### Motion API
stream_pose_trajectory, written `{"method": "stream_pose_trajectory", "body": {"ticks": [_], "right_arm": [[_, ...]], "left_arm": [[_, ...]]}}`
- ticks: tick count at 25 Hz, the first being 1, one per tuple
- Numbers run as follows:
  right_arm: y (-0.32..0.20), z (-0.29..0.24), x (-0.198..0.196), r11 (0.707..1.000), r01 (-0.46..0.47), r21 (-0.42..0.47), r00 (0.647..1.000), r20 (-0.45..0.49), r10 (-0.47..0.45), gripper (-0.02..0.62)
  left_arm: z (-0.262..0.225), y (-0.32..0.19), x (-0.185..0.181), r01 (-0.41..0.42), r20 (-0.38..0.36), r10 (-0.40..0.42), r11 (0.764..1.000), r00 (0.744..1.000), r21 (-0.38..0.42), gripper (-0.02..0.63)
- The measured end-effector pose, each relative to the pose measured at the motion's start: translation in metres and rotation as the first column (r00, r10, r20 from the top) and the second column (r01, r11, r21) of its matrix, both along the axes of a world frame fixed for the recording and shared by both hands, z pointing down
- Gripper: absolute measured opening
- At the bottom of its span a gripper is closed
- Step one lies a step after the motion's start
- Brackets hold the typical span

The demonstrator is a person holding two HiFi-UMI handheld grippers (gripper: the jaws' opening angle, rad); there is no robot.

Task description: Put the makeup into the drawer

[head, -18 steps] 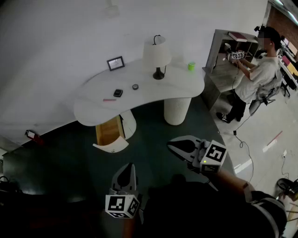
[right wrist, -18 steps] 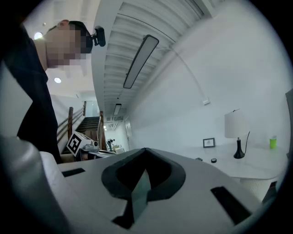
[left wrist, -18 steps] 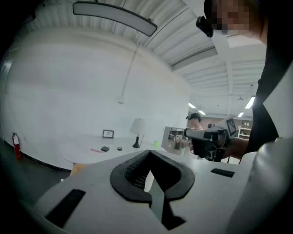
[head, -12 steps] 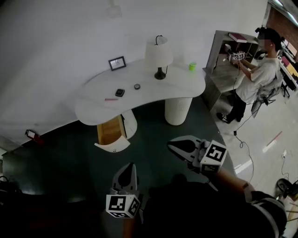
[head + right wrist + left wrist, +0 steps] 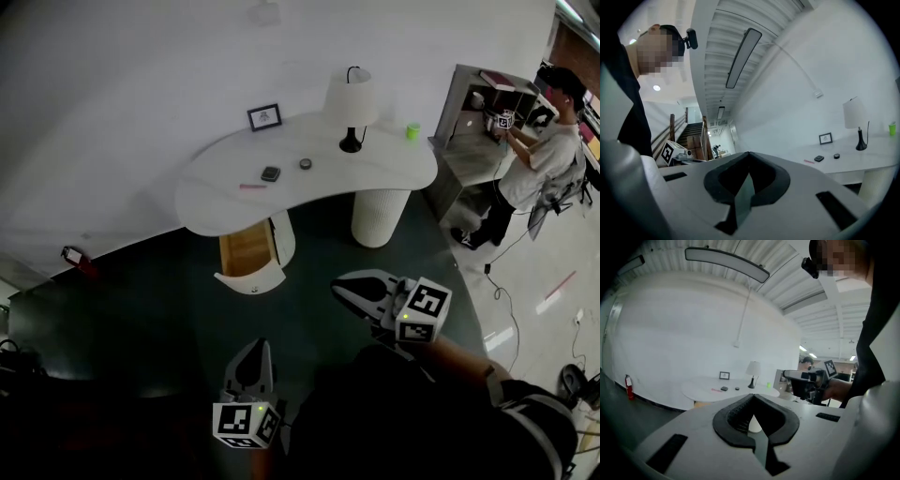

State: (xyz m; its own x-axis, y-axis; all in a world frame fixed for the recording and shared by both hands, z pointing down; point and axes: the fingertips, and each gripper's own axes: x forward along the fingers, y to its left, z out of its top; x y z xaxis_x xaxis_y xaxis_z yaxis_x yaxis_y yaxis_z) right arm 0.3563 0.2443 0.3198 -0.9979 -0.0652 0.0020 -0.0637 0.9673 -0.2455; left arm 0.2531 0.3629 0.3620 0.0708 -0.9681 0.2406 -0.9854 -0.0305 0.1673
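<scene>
The makeup lies on the white curved table far ahead: a black square compact, a small round pot and a pink stick. Under the table's left end a wooden drawer stands pulled open. My left gripper is low in the head view, shut and empty. To its right my right gripper is also shut with nothing in it. Both are well short of the table. The compact shows small in the left gripper view, and again in the right gripper view.
On the table stand a lamp, a picture frame and a green cup. A person stands at the back right by a grey shelf unit. A red fire extinguisher is by the left wall. Dark floor lies between me and the table.
The head view has shifted, so the table now sits further right and lower in the frame. My left gripper appears lower in view. Both grippers stay shut.
</scene>
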Motion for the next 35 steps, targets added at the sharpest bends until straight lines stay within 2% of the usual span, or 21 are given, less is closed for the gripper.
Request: {"method": "stream_pose_trajectory", "body": {"ticks": [7, 16, 21, 25, 30, 35], "right_arm": [[0.027, 0.008, -0.043, 0.999, 0.045, -0.023, 0.999, -0.025, -0.045, 0.015], [-0.011, 0.019, -0.084, 0.997, 0.049, -0.059, 0.998, -0.027, -0.051, 0.015], [-0.059, 0.019, -0.119, 0.996, 0.061, -0.064, 0.998, -0.029, -0.063, 0.015], [-0.103, 0.02, -0.142, 0.995, 0.058, -0.079, 0.997, -0.038, -0.062, 0.015], [-0.167, 0.017, -0.167, 0.995, 0.043, -0.094, 0.998, -0.032, -0.046, 0.015], [-0.212, 0.025, -0.174, 0.995, 0.014, -0.099, 0.999, -0.041, -0.018, 0.015]], "left_arm": [[0.016, 0.031, -0.04, 0.044, -0.04, -0.044, 0.999, 0.998, -0.007, 0.011], [0.024, -0.01, -0.073, 0.02, -0.051, -0.021, 1.0, 0.998, -0.012, 0.011], [0.024, -0.055, -0.11, 0.021, -0.041, -0.022, 0.999, 0.999, -0.036, 0.011], [0.016, -0.103, -0.141, 0.022, -0.034, -0.023, 0.999, 0.999, -0.026, 0.011], [0.005, -0.173, -0.165, -0.018, -0.006, 0.018, 0.999, 1.0, -0.035, 0.011], [0.002, -0.224, -0.172, -0.059, 0.013, 0.06, 0.997, 0.998, -0.057, 0.011]]}}
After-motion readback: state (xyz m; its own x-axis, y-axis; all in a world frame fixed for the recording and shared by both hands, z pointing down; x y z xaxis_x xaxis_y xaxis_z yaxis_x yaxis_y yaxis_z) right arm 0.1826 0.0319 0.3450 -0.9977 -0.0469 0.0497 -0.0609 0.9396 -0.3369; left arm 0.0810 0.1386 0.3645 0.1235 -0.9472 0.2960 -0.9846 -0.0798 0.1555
